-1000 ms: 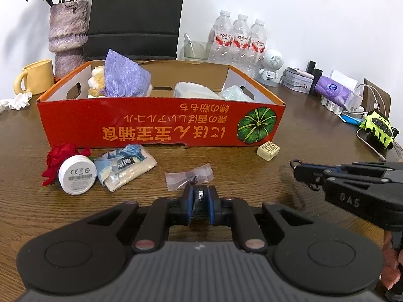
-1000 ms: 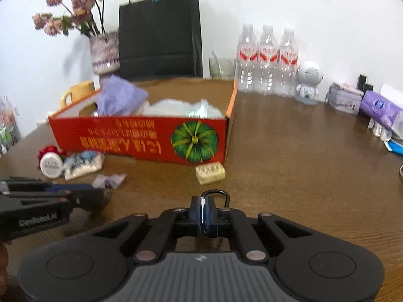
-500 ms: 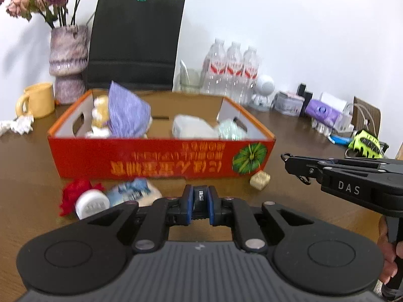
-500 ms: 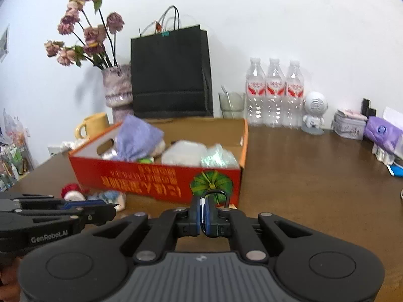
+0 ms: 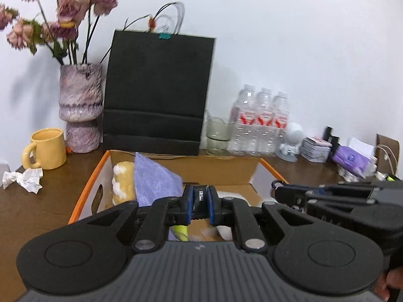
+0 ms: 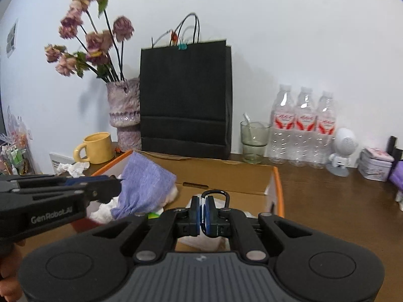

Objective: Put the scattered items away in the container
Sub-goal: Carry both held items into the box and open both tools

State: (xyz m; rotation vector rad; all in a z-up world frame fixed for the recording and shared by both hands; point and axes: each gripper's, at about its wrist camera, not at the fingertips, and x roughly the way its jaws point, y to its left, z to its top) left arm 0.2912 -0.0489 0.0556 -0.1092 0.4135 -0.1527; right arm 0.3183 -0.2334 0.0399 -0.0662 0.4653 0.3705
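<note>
Over box (image 5: pixel 254 168), both tools raised, carabiner (image 6: pixel 216 195) gripped

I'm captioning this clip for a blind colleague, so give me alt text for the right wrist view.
The right hand-held gripper, shut on a small black ring, hangs over an orange-rimmed cardboard box holding a purple cloth. The left hand-held gripper reaches in from the left.

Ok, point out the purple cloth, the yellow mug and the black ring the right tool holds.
purple cloth (image 6: pixel 146 183), right wrist view, middle of fabric.
yellow mug (image 5: pixel 49 148), left wrist view, body.
black ring (image 6: pixel 216 192), right wrist view, top of loop.
</note>
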